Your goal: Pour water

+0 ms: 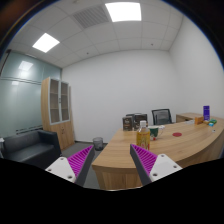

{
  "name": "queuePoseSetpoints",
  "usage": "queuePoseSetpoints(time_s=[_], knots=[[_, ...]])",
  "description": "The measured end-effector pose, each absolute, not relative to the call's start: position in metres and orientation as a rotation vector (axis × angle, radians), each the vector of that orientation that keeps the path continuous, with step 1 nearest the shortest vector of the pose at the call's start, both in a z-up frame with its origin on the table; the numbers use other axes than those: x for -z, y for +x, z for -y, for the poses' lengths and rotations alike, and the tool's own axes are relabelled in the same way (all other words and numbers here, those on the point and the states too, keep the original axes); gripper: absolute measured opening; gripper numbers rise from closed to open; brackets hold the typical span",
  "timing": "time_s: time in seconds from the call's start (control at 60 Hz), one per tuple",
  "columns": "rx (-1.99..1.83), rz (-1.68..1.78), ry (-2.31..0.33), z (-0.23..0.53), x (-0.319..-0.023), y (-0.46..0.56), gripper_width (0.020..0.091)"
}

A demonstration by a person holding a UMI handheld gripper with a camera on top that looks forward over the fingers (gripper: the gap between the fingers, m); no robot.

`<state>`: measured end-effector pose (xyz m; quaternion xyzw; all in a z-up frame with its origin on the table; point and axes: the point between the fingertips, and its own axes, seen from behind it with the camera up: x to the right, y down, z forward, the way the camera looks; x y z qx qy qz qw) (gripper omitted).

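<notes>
Claw [111,160] was hanging open with nothing in it, purple pads [80,158] spread wide. The bottle [143,135] stood on the bench [175,145] at about 1 o'clock, just ahead of the right finger, with a small cup [98,143] at 11 o'clock. Looked like the approach step to me. Next it would need to line up on that bottle and close.

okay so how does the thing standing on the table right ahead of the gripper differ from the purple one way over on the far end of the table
The near bottle looks yellowish with a dark top; the purple container is solid purple. The near bottle stands just beyond the open gripper, close to the front edge of the wooden table; the purple container stands far off among other small items. Both are upright on the same table. Their contents cannot be made out.
</notes>
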<state>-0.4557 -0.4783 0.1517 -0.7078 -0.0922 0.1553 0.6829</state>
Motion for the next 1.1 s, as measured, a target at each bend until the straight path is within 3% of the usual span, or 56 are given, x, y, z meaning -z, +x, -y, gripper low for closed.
queuePoseSetpoints(time_s=[0.217, 0.45, 0.65, 0.833, 0.883, 0.917, 1.1], knots=[[-0.296, 0.160, -1.624, 0.435, -0.138, -0.427, 0.0790], [-0.180, 0.109, -1.645, 0.329, -0.125, -0.362, 0.0794], [-0.170, 0.159, -1.683, 0.248, -0.095, -0.369, 0.0796], [-0.154, 0.126, -1.695, 0.203, -0.085, -0.377, 0.0792], [-0.146, 0.124, -1.704, 0.196, -0.082, -0.381, 0.0733], [-0.126, 0.128, -1.710, 0.192, -0.080, -0.383, 0.0607], [-0.068, 0.237, -1.620, 0.196, -0.094, -0.401, 0.0462]])
